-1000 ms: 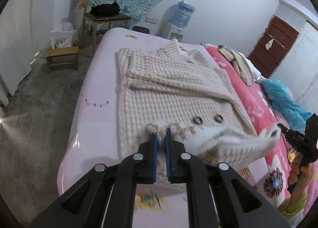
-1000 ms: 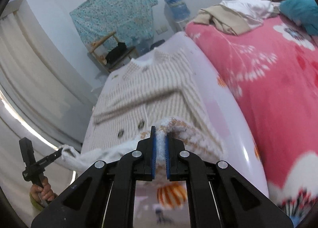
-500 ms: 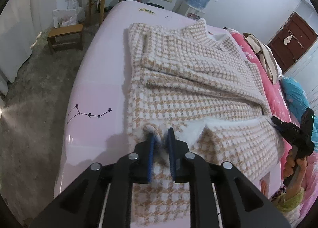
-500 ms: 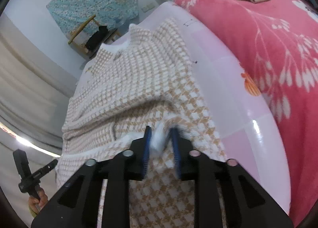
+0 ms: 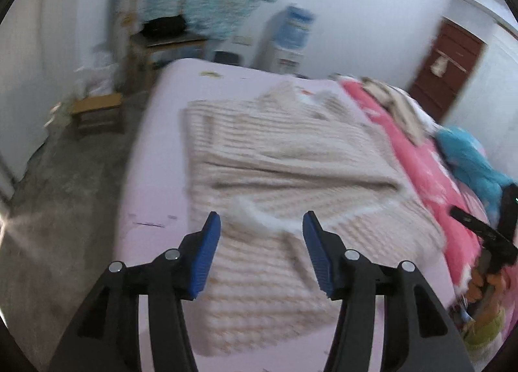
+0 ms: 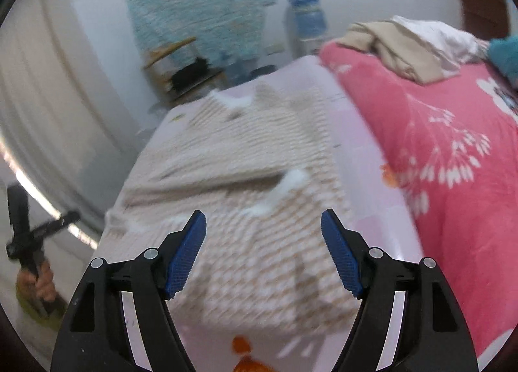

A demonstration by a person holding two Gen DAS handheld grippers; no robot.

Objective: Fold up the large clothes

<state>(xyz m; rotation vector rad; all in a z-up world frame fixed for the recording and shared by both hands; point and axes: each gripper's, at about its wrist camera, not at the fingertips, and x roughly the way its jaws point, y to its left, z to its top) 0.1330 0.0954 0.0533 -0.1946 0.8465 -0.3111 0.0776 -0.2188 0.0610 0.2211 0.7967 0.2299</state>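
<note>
Your left gripper [image 5: 261, 234] and right gripper [image 6: 263, 232] hover with jaws spread wide, holding nothing, above the houndstooth coat [image 5: 291, 177] that fills the centre of both views on the pale pink bedsheet [image 5: 155, 184]. The hem end lies doubled over the body, white fleecy lining [image 6: 285, 187] showing at the fold line, so one lengthwise fold looks done (a further fold toward the collar likely remains). The knit reads thick, nubbly and soft; the pink floral quilt [image 6: 453, 151] lies at the right of the frame.
</note>
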